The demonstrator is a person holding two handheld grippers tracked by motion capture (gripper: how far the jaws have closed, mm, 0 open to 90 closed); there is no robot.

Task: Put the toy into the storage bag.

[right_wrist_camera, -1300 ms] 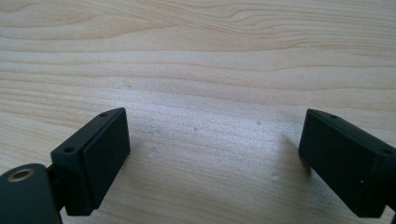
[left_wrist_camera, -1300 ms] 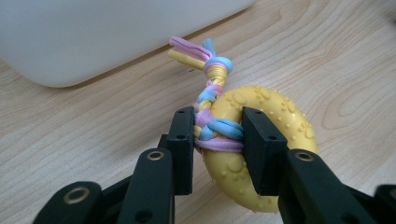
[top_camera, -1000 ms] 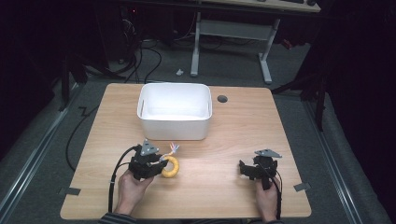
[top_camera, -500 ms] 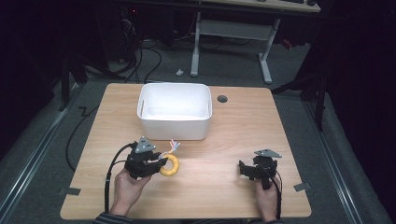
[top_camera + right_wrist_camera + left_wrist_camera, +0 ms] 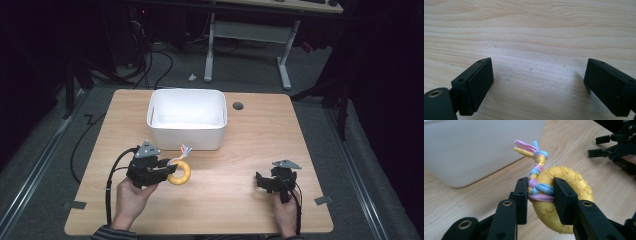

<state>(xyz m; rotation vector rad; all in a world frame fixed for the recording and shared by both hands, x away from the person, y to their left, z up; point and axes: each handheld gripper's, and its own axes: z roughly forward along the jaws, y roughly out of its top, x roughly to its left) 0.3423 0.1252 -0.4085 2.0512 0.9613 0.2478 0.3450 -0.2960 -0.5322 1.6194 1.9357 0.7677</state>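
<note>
A yellow knobbly rubber ring toy (image 5: 564, 202) with a braided pink, blue and yellow rope (image 5: 536, 170) tied through it is clamped in my left gripper (image 5: 541, 197), whose jaws press on the ring where the rope wraps it. In the high view the ring toy (image 5: 181, 173) is held just above the table in front of the white bin (image 5: 186, 118), at the tip of the left gripper (image 5: 167, 171). My right gripper (image 5: 261, 182) rests low at the table's right front, its jaws wide apart over bare wood (image 5: 536, 75).
The white rectangular bin stands at the table's far middle, its wall close behind the toy (image 5: 469, 152). A round cable hole (image 5: 238, 106) lies right of the bin. The other gripper shows far off in the left gripper view (image 5: 614, 147). A desk frame stands beyond the table.
My left gripper has risen a little with the ring toy in it. The right gripper has stayed where it was.
</note>
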